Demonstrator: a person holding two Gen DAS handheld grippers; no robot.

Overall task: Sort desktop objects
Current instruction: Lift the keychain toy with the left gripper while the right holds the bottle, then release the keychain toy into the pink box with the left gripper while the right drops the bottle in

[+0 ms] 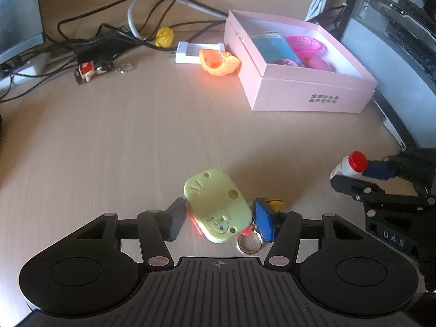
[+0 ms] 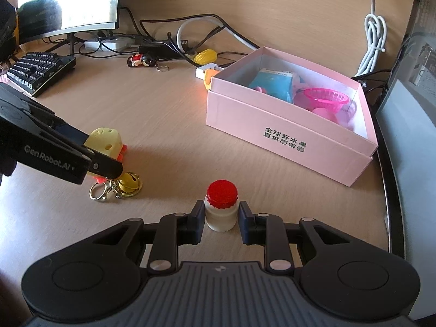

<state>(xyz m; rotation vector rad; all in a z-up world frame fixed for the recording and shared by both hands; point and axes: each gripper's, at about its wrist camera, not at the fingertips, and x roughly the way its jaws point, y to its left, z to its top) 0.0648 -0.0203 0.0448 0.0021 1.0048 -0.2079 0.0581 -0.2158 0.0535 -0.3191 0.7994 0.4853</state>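
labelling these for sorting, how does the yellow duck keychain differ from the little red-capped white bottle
The flat yellow plastic duck keychain lies on its side, trailing a gold ring and bell; the small round red-capped white bottle stands upright, plain. Both sit on the desk between tongs, outside the pink box.

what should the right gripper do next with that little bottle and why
Probably lift it and carry it to the pink box. The right gripper already has the red-capped bottle between its fingers, seemingly clamped, upright on the desk. The open box sits just ahead to the right and already holds sorted toys, with room left near its front.
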